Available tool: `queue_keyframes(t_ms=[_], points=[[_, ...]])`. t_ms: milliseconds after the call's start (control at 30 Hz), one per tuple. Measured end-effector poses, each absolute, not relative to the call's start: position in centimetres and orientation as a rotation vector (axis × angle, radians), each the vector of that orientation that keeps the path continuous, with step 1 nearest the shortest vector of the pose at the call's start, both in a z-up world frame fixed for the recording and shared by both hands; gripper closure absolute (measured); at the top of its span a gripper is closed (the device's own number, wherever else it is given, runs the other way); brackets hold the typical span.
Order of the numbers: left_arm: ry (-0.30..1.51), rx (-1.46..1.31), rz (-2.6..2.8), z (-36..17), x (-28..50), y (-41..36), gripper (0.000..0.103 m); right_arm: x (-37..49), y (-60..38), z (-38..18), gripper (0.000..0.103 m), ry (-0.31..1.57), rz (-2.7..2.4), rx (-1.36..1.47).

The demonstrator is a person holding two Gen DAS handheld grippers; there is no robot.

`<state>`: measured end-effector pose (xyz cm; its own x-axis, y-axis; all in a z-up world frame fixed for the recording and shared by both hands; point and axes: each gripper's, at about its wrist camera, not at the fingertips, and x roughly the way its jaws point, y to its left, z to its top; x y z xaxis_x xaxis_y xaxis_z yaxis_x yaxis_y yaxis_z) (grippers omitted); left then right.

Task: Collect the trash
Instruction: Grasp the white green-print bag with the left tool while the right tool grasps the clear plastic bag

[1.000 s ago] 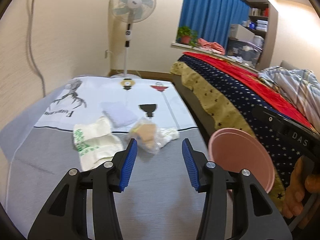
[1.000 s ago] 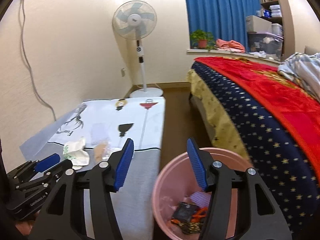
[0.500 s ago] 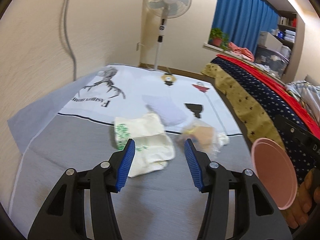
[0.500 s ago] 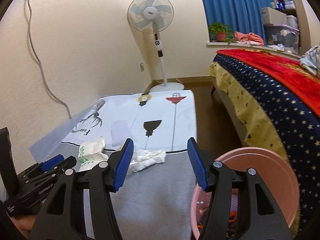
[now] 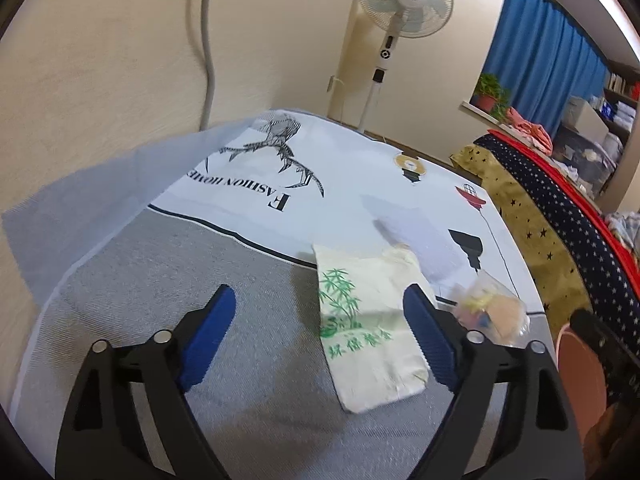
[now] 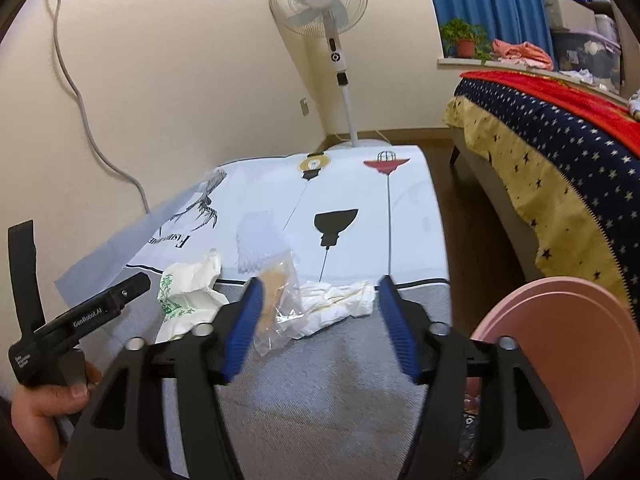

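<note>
A cream paper bag with green bamboo print (image 5: pixel 366 326) lies on the grey and white table cloth (image 5: pixel 256 344); it also shows in the right wrist view (image 6: pixel 184 296). My left gripper (image 5: pixel 320 328) is open and empty, just above and in front of this bag. A clear plastic wrapper with tan contents (image 6: pixel 278 300) (image 5: pixel 494 314) and a crumpled white tissue (image 6: pixel 338 300) lie beside it. A thin white sheet (image 6: pixel 260 240) lies behind them. My right gripper (image 6: pixel 320 320) is open and empty, near the wrapper and tissue. The pink bin (image 6: pixel 568 360) stands at the table's right edge.
A standing fan (image 6: pixel 328 40) is beyond the table's far end. A bed with a star-print cover (image 6: pixel 560 128) runs along the right, with brown floor between. A grey cable (image 6: pixel 80 100) hangs on the left wall. The left gripper body (image 6: pixel 80 316) shows at lower left.
My left gripper has swung left and opened wider; the bamboo bag now sits between its fingers. My right gripper has moved left off the bin toward the wrapper and tissue.
</note>
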<state>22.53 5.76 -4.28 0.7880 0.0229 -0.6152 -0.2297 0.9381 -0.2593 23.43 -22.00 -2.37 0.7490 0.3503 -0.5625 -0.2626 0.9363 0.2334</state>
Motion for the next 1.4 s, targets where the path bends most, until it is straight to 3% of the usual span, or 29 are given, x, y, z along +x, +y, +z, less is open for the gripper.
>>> queue_keyframes(t_ms=[300, 433, 567, 800, 867, 1033, 1400], points=[[0.673, -0.402, 0.083, -5.3, 25.2, 7.1, 0.018, 25.4, -20.0, -4.4, 0.031, 0.699, 0.379, 0.143], [0.707, -0.433, 0.057, -6.2, 26.2, 7.3, 0.03, 25.9, -19.4, -4.9, 0.033, 0.718, 0.39, 0.133], [0.738, -0.453, 0.013, -6.8, 26.9, 6.9, 0.041, 26.3, -19.3, -5.3, 0.042, 0.74, 0.397, 0.142], [0.752, -0.449, -0.047, -6.9, 26.9, 6.0, 0.065, 26.4, -19.2, -5.5, 0.075, 0.757, 0.409, 0.143], [0.741, -0.444, -0.061, -6.5, 26.6, 5.7, 0.078, 26.2, -19.1, -5.1, 0.078, 0.749, 0.414, 0.135], [0.713, -0.434, -0.085, -4.9, 25.7, 5.2, 0.092, 25.3, -19.5, -3.6, 0.082, 0.711, 0.415, 0.133], [0.661, -0.364, -0.124, -1.0, 22.3, 3.3, 0.099, 21.8, -21.1, -0.1, 0.083, 0.646, 0.392, 0.099]])
